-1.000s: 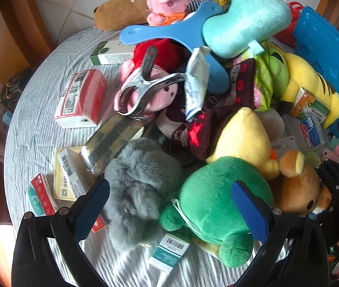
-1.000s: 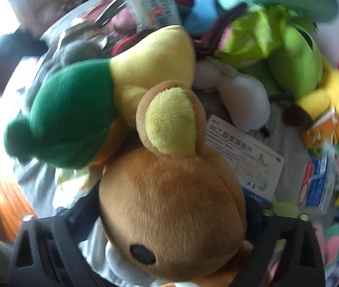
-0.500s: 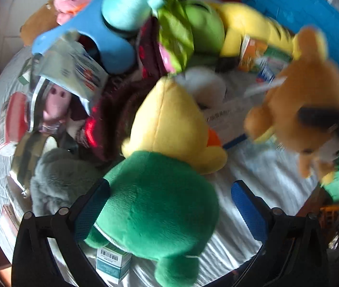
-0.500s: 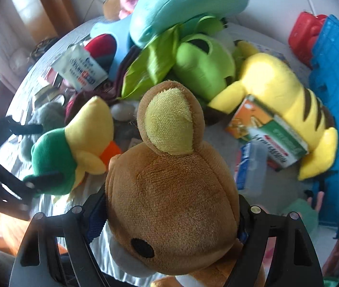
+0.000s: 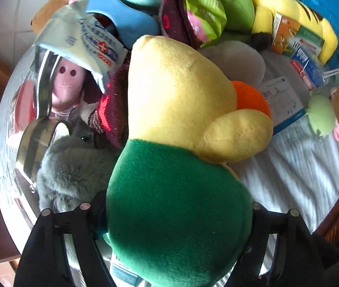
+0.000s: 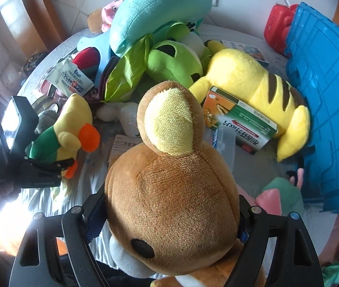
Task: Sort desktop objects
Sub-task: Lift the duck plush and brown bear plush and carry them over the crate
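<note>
While my right gripper is clamped on the brown bear plush, my left gripper is closing around the duck plush's green body, its long axis running away toward the yellow head, blue crate off right.

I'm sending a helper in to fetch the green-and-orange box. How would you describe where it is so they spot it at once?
Start at the big blue crate on the right of the right wrist view. Beside it lies a yellow plush with brown stripes, and the box rests against that plush. It is the only box with an orange end and a green end; the nearby boxes are white and blue.
</note>
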A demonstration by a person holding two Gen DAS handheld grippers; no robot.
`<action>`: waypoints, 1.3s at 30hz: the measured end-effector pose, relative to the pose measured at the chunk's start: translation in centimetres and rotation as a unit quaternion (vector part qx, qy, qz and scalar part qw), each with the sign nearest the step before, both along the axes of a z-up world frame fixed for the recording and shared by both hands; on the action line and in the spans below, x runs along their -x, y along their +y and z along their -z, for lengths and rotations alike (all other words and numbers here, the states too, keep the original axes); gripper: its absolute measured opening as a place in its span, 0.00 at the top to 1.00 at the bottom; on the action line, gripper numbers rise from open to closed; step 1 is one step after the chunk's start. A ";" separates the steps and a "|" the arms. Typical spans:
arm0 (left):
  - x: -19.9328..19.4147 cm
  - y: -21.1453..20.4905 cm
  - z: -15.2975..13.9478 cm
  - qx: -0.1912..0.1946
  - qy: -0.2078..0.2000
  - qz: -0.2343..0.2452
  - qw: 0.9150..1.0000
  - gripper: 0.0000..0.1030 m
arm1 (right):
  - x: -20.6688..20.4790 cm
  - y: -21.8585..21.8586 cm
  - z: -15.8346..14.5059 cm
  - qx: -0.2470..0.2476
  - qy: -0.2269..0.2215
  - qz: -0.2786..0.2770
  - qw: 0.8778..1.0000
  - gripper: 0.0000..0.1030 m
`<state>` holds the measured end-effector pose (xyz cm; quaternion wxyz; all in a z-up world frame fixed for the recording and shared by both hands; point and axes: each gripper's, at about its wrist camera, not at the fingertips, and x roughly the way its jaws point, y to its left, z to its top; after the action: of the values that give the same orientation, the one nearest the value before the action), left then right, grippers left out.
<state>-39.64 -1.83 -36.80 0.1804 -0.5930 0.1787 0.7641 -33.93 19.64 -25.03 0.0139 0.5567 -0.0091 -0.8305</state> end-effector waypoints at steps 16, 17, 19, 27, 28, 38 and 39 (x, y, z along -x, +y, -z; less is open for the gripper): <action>-4.0 0.9 -11.8 -0.020 0.102 -0.056 0.993 0.29 | -2.7 0.5 -8.1 0.007 0.098 -0.032 0.995 0.20; -4.3 1.1 -12.5 -0.022 0.109 -0.061 0.992 0.29 | -3.0 0.7 -8.9 0.006 0.107 -0.038 0.993 0.20; -5.0 2.0 -14.2 -0.026 0.124 -0.072 0.989 0.29 | -3.6 1.5 -10.7 0.003 0.126 -0.052 0.991 0.20; -8.0 5.4 -19.5 -0.040 0.173 -0.117 0.977 0.29 | -5.5 4.8 -16.1 -0.010 0.181 -0.093 0.979 0.20; -8.2 5.7 -20.0 -0.041 0.176 -0.121 0.976 0.29 | -5.6 5.2 -16.7 -0.010 0.186 -0.098 0.978 0.20; -8.2 8.9 -25.0 -0.064 0.212 -0.068 0.973 0.29 | -8.5 8.3 -21.7 -0.018 0.231 -0.066 0.970 0.20; -8.0 9.4 -25.3 -0.069 0.214 -0.057 0.973 0.29 | -8.7 8.6 -22.1 -0.021 0.235 -0.056 0.970 0.20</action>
<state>-31.60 7.52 -11.46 0.1348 -0.4113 0.1261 0.8926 -25.21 28.23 -2.97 0.0504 0.3456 0.0431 -0.9360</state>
